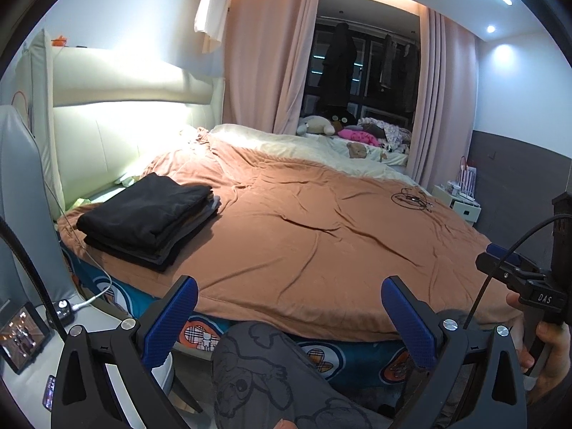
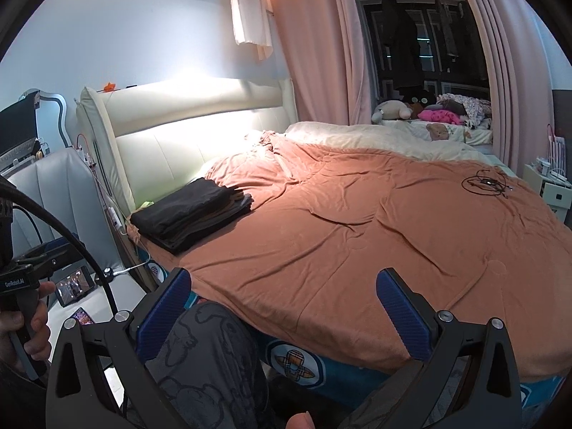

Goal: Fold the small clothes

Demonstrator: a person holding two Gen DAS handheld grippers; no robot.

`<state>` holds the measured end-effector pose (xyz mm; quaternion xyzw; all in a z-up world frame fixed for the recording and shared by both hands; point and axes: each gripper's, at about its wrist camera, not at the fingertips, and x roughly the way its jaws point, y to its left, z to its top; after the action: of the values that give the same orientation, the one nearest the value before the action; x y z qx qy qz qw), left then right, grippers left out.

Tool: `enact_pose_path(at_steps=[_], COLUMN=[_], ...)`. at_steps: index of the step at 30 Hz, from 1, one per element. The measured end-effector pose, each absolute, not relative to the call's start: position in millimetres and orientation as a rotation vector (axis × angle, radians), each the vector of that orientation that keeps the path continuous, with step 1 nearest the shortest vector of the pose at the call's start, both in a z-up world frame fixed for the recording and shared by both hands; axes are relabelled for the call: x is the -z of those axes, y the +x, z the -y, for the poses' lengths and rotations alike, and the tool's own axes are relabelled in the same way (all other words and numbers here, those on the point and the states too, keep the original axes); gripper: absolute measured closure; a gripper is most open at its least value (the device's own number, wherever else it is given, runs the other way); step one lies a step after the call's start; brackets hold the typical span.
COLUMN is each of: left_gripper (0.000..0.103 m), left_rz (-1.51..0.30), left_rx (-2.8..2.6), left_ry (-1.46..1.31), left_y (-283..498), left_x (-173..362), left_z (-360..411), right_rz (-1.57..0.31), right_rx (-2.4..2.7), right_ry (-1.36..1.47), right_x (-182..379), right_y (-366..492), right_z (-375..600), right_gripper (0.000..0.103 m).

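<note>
Left tongs (image 1: 289, 318) stood wide apart, empty, held off the near edge of the bed (image 1: 321, 236). Right tongs (image 2: 284, 316) likewise wide and empty, at the same edge. A stack of folded dark clothes (image 1: 150, 220) lay on the brown blanket (image 1: 357, 250) at the near left, close to the headboard (image 1: 118, 132). A tangled cable (image 1: 411, 200) lay far right on the blanket, well apart from the stack. A patterned knee (image 1: 271, 375) showed between the left tongs.
</note>
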<state>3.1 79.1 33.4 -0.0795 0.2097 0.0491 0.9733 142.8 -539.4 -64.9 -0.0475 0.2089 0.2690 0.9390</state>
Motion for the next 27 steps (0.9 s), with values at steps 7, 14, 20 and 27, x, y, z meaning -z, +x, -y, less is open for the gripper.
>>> enact_pose_path(at_steps=[7, 14, 20, 27], left_gripper=[0.0, 0.0, 0.0, 0.0], left_rz=[-0.404, -0.395, -0.39, -0.392], left_rx=[-0.099, -0.098, -0.099, -0.109], left_ry=[-0.158, -0.157, -0.146, -0.145], left_y=[-2, -4, -5, -5], left_x=[-36, -35, -37, -39], left_z=[-78, -75, -72, -72], right_rz=[-0.42, -0.425, -0.426, -0.425], right_rx=[-0.546, -0.55, -0.554, -0.559], right_ry=[-0.094, -0.09, -0.089, -0.084], right_x=[66, 69, 66, 65], right_y=[142, 145, 151, 151], right_z=[538, 542, 550, 555], right_gripper=[0.0, 0.0, 0.0, 0.0])
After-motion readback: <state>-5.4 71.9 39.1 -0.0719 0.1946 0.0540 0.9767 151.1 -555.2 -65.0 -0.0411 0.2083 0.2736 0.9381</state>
